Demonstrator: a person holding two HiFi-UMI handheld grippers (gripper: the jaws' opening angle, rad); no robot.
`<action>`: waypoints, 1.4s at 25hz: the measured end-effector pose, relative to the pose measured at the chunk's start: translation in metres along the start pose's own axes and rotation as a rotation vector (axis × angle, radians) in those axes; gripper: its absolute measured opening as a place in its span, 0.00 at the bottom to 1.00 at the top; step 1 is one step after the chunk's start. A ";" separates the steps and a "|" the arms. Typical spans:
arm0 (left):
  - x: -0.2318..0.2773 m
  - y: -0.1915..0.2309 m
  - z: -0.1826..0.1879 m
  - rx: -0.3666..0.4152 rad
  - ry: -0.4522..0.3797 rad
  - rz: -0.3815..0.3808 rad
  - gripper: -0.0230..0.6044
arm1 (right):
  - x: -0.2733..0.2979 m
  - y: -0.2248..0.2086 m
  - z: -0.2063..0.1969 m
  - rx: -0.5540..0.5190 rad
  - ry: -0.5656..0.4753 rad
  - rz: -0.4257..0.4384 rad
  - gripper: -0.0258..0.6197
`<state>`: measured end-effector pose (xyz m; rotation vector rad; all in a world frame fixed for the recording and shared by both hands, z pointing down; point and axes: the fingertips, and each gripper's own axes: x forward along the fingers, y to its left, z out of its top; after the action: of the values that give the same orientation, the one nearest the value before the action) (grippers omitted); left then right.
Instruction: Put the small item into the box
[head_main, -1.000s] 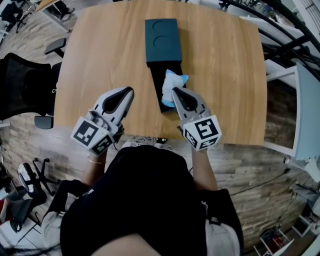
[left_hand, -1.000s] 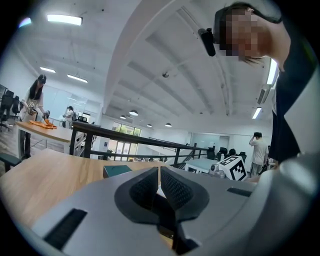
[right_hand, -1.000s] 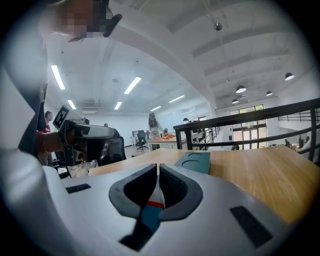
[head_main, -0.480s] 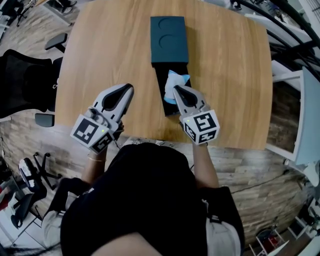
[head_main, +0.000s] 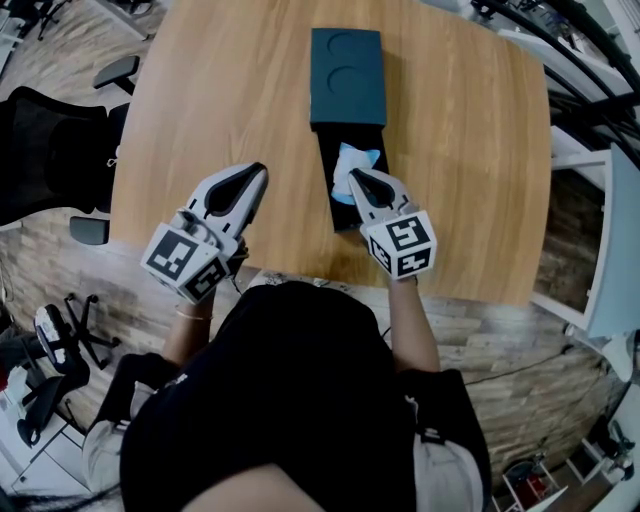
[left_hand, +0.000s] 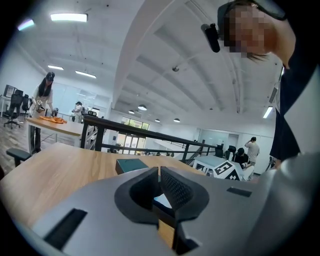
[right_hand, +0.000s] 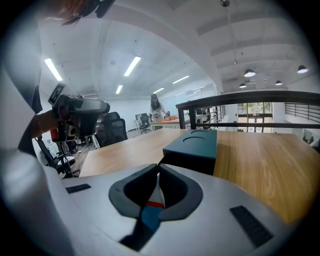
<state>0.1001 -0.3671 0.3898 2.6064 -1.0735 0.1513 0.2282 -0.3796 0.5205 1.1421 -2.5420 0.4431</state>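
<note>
A dark teal box (head_main: 347, 90) lies at the far middle of the wooden table (head_main: 220, 110), with its black inner tray (head_main: 368, 205) pulled out toward me. My right gripper (head_main: 355, 178) is shut on the small item, a white and blue packet (head_main: 352, 160), and holds it over the tray. In the right gripper view the packet (right_hand: 152, 207) sits pinched between the closed jaws, with the box (right_hand: 192, 147) just beyond. My left gripper (head_main: 258, 170) hangs shut and empty over bare table left of the tray. The left gripper view shows the box (left_hand: 131, 164) ahead.
The table's near edge (head_main: 300, 268) runs just under both grippers. Black office chairs (head_main: 50, 150) stand off the table's left side. A black railing (head_main: 580, 60) and a white table (head_main: 610, 240) are to the right. People stand at distant desks (left_hand: 45, 100).
The head view has shifted a little. Both grippers stay about where they were, the right one still holding the packet over the tray.
</note>
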 end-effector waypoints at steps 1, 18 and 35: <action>0.000 0.000 0.001 0.001 0.000 0.001 0.07 | 0.002 0.000 -0.002 -0.003 0.008 0.000 0.08; 0.004 -0.003 -0.002 0.049 0.015 -0.004 0.07 | -0.011 -0.003 0.018 -0.003 -0.048 -0.043 0.08; -0.009 -0.018 -0.006 0.039 -0.011 -0.029 0.07 | -0.063 0.014 0.076 -0.039 -0.206 -0.100 0.08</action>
<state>0.1066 -0.3473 0.3887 2.6592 -1.0466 0.1532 0.2453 -0.3594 0.4247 1.3564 -2.6369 0.2626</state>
